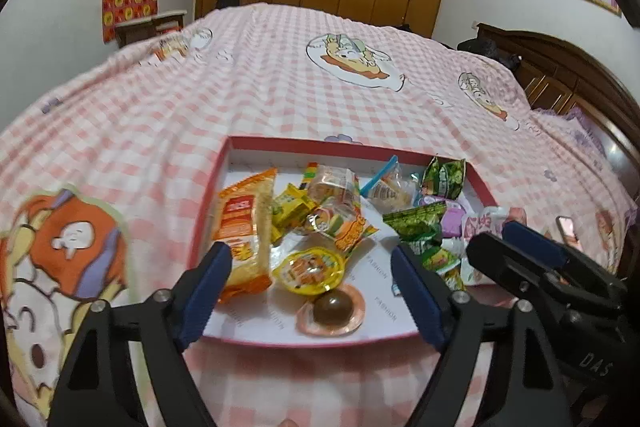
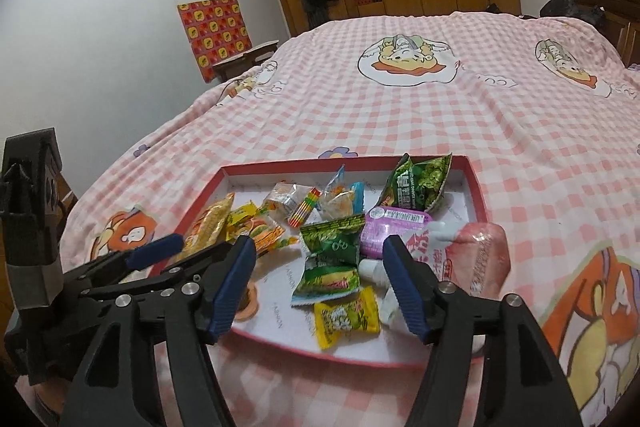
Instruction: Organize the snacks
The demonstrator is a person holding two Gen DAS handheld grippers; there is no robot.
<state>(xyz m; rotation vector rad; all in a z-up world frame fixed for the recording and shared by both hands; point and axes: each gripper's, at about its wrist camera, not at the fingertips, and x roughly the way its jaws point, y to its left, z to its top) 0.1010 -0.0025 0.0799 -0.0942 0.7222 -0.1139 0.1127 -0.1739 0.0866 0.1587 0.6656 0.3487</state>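
Now both tongs (image 1: 312, 281) (image 2: 320, 285) gape wide, holding nothing.

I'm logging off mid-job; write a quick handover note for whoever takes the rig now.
Left claw: open, empty, over the near left of the red tray.
Right claw: open, empty, over the near right.
Snacks are piled loose in the tray: orange packet, jelly cup, green packets, purple pack.
Done: snacks gathered in the tray, except a pink pack overhanging its right rim.
Left: seat it, tidy.

Even, dim indoor light; soft shadows; slight blur throughout; strong fisheye bending, dark corners.
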